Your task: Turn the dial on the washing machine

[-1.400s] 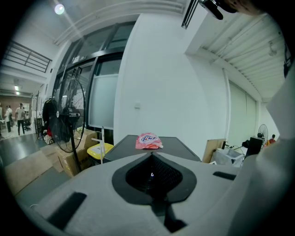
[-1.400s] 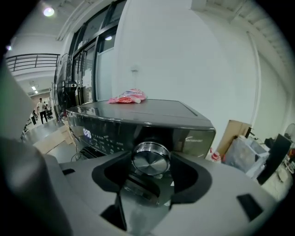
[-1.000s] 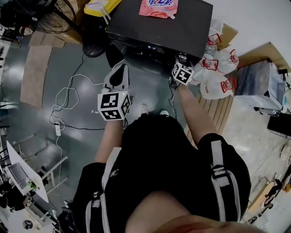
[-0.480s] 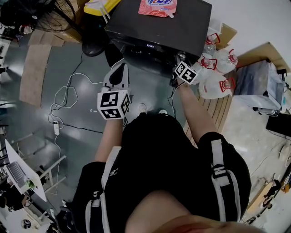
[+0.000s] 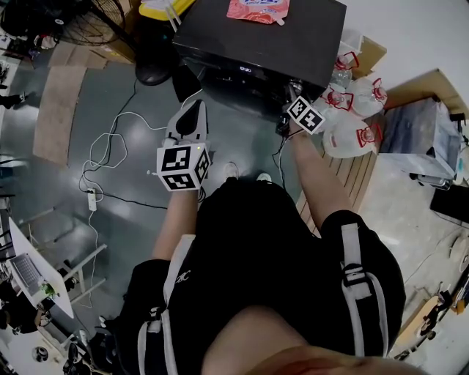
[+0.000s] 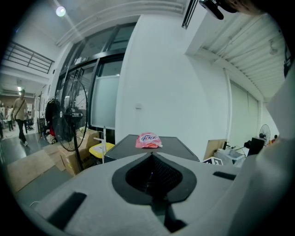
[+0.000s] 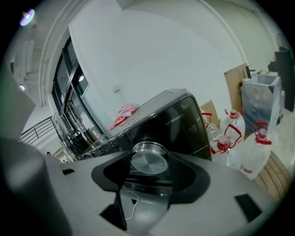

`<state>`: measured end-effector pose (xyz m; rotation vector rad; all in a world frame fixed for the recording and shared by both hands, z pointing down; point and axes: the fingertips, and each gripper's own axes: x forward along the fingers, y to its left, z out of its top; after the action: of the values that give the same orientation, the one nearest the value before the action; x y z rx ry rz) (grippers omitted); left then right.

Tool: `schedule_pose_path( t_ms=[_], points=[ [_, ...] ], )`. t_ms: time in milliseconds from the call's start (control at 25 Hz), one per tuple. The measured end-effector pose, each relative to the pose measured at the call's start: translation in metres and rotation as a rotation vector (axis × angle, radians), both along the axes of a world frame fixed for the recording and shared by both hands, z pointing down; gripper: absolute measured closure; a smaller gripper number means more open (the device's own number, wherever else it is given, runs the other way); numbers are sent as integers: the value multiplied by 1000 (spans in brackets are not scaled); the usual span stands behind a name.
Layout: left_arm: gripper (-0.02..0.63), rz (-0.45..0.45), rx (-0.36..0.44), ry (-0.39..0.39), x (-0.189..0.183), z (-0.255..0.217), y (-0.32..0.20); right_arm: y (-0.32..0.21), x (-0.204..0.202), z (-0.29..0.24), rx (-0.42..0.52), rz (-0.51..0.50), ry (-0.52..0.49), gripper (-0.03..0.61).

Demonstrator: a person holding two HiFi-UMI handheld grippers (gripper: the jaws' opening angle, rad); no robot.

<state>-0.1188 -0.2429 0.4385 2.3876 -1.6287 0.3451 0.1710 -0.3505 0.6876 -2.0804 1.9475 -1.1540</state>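
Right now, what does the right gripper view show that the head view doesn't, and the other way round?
Only the right gripper view: the silver dial seated between the jaws of the right gripper, which close on its sides. Only the head view: the left gripper, shut and empty, held back over the floor, where a white cable lies. Both: the washing machine, the pink pouch on top, the red-handled jugs beside it.

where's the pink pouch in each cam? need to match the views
Head view: pink pouch at the top edge, centre, lying on the washing machine.
Left gripper view: pouch at centre, just above the jaws, on the machine's dark top.
Right gripper view: pouch left of centre, up-left of the dial held between the jaws.
Shared landmark: the washing machine's dark top.
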Motion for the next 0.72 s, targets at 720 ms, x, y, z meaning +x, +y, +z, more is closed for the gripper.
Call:
schedule_pose_path(
  t_ms=[720],
  points=[
    [620,-21,-6,-25,-10,2,3,3,4,9,126,77,-531,345]
  ],
)
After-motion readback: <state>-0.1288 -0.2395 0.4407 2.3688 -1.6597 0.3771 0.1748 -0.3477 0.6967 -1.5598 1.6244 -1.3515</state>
